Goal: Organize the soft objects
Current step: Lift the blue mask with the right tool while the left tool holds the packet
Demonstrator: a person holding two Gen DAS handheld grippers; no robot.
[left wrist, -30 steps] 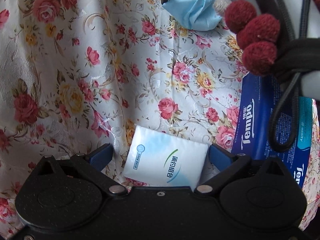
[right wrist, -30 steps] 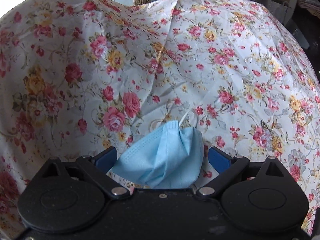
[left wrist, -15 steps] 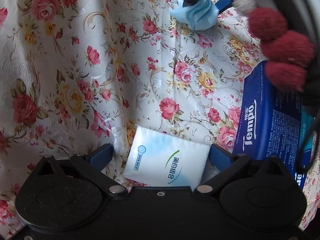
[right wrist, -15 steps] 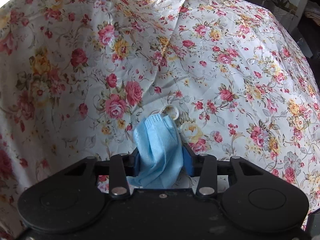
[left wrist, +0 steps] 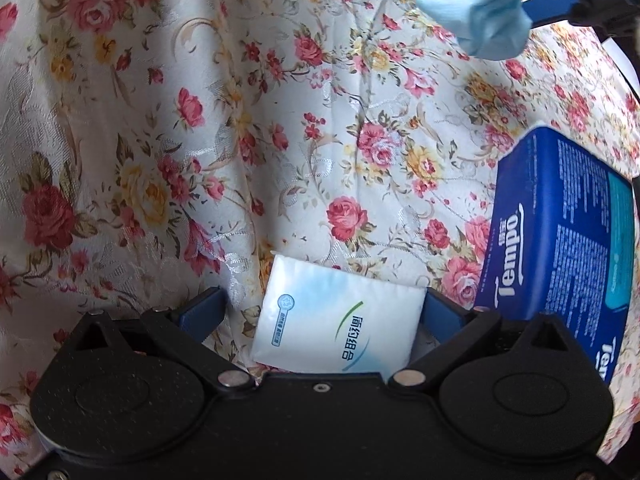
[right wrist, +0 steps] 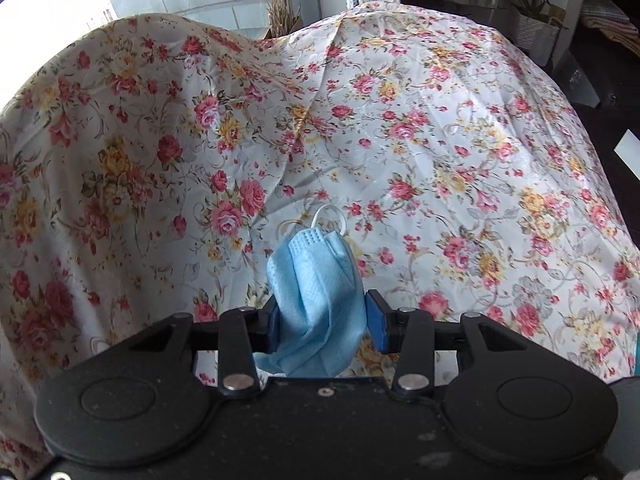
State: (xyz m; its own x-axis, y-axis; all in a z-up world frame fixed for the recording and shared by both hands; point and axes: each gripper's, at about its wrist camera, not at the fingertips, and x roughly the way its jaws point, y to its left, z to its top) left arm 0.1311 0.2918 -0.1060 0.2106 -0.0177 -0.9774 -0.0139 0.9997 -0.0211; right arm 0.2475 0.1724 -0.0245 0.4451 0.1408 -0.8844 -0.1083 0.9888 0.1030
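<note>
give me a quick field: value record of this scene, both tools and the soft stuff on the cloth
surface: floral tablecloth
right tool: shut on the crumpled blue face mask, held clear above the cloth
mask ear loop: white, sticking out past the top of the mask
left tool: open, pointing steeply down, fingers either side of the white tissue packet, no squeeze visible
white tissue packet: lying flat on the cloth
blue Tempo tissue pack: on the cloth beside the white packet, untouched
</note>
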